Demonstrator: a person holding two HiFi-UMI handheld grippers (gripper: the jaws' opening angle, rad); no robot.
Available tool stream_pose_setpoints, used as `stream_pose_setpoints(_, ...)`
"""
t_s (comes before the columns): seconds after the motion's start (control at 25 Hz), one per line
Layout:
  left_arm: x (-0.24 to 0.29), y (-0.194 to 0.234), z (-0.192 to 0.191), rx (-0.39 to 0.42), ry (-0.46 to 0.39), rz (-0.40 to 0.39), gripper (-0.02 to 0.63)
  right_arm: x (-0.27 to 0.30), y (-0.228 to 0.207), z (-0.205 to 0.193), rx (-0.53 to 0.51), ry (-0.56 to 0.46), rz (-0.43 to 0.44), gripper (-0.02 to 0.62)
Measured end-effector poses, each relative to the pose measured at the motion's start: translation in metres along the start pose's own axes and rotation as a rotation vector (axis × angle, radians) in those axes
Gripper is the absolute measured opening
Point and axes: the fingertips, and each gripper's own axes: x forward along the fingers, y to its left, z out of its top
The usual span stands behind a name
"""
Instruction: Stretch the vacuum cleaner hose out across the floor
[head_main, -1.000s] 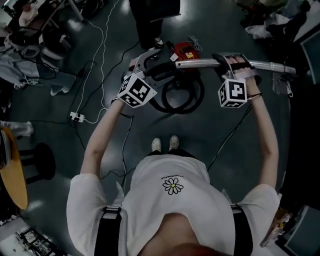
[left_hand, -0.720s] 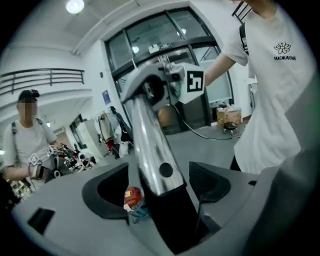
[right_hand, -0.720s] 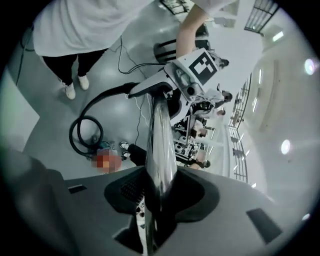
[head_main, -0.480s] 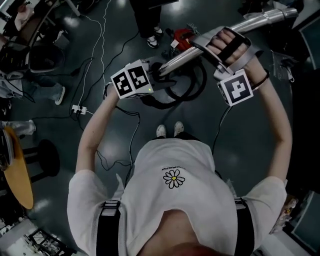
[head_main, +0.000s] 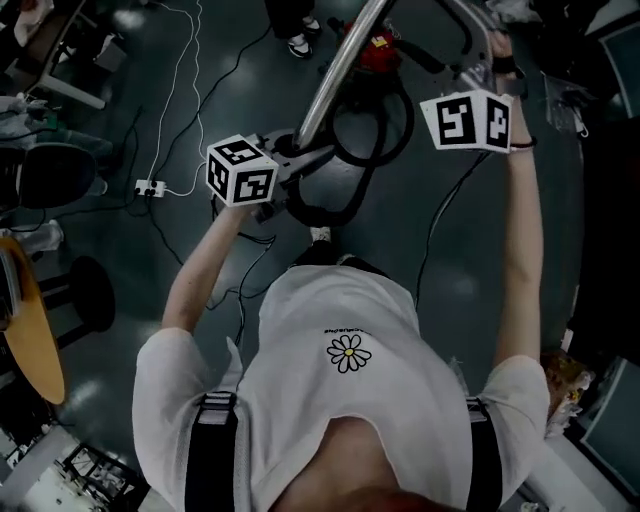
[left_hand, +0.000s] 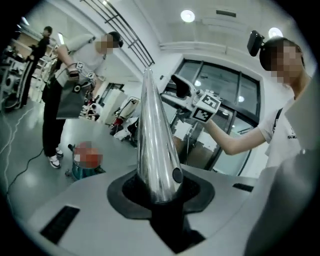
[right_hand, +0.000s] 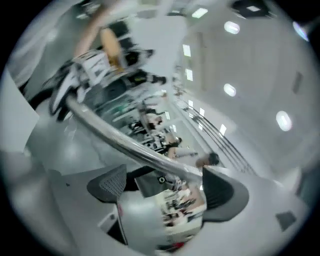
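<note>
The vacuum cleaner's chrome tube (head_main: 335, 75) slants from the top of the head view down to my left gripper (head_main: 290, 150). That gripper's jaws are closing, and its black pads press on the tube's lower end (left_hand: 152, 135). The black hose (head_main: 375, 140) lies in loops on the floor below the tube, next to the red cleaner body (head_main: 380, 48). My right gripper (head_main: 465, 45) is raised at the upper right. In the right gripper view its jaws (right_hand: 165, 187) are opening, and the tube (right_hand: 125, 145) crosses between the spread pads.
A power strip (head_main: 150, 187) with a white cable lies on the floor at left, and dark cables run around my feet. Another person's shoes (head_main: 298, 45) stand near the cleaner. A round stool (head_main: 95, 300) and a wooden tabletop (head_main: 30, 340) are at far left.
The tube has swung from lying level across the view to pointing steeply up and away. The left gripper has closed round its lower end. The right gripper has let go and opened.
</note>
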Motion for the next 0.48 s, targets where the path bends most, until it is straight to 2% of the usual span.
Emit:
stream_pose_setpoints(0.04,-0.008,-0.002,-0.010,-0.027,-0.010,0.022,0.110,-0.018,-0.009,-0.013,0.248,0.012,-0.050,0.463)
stream_pose_setpoints(0.12,-0.023,-0.011,-0.027,-0.059,-0.043,0.052,0.110,-0.060,0.009,-0.035,0.850,-0.023,-0.106,0.463)
stream_pose_setpoints(0.2,-0.032,-0.029,-0.044,-0.068,-0.082,0.072,0.110,-0.104,0.089,-0.050,1.428,-0.037,-0.047,0.463)
stream_pose_setpoints(0.24,-0.034,-0.040,-0.054,-0.068,-0.095,0.082,0.110,-0.126,0.147,-0.050,1.653,0.002,0.018,0.463)
stream_pose_setpoints(0.28,-0.035,-0.053,-0.065,-0.067,-0.103,0.092,0.110,-0.151,0.207,-0.046,1.827,0.067,0.073,0.462)
stream_pose_setpoints(0.32,-0.034,-0.066,-0.075,-0.061,-0.105,0.103,0.110,-0.180,0.264,-0.039,1.959,0.138,0.105,0.462)
stream_pose_setpoints(0.4,-0.034,-0.096,-0.092,-0.041,-0.105,0.127,0.110,-0.239,0.354,-0.019,2.158,0.256,0.115,0.462)
stream_pose_setpoints(0.48,-0.036,-0.125,-0.104,-0.019,-0.115,0.139,0.110,-0.288,0.418,0.005,2.344,0.319,0.110,0.462)
